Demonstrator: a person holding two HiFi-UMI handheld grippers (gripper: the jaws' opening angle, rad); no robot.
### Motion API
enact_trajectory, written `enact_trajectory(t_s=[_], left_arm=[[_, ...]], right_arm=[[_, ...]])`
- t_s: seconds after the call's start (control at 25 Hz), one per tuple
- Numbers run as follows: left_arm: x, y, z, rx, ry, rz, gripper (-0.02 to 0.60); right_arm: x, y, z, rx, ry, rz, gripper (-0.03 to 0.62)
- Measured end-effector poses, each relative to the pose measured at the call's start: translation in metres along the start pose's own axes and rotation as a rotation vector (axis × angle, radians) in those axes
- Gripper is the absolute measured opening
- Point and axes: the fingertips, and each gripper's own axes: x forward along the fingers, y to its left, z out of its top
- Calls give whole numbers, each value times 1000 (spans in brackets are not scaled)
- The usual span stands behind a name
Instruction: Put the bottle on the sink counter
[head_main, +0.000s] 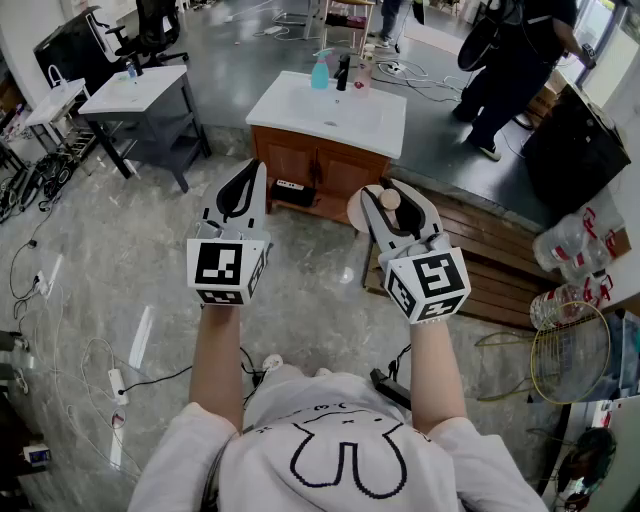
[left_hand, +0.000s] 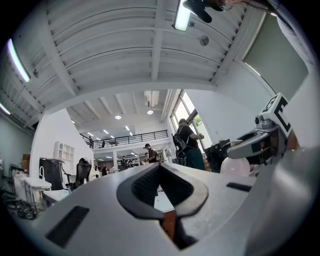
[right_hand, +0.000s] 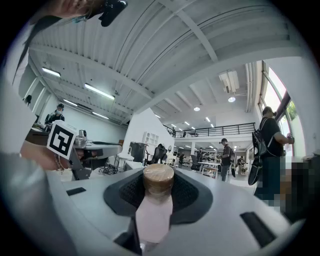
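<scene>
Arms outstretched toward sink tabletop (head_main: 290, 105). Right gripper (head_main: 393, 203) level, jaws clamped on bottle (right_hand: 150, 210). Left gripper (head_main: 255, 170) tilted slightly up, jaws together, seemingly empty.

Nothing here can be read as words or numbers. The left marker cube (head_main: 228, 270) and the right marker cube (head_main: 430, 283) carry only black-and-white square patterns, with no letters. The right cube's pattern shows again in the left gripper view, and the left cube's in the right gripper view. The shirt (head_main: 345, 455) bears a dark outline drawing, and a faint row of marks above it may be lettering, too small to make out. The plastic bottles (head_main: 572, 242) at the right edge have red-and-white labels, illegible from here.
</scene>
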Motion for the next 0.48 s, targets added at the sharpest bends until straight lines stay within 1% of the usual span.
enact_trajectory(t_s=[0.28, 0.48], left_arm=[[-5, -22, 9, 47, -27, 2, 8], [0, -26, 4, 67, -24, 11, 8]], right_arm=[[-15, -8, -5, -7, -11, 13, 140], [-6, -13, -16, 1, 8, 31, 140]])
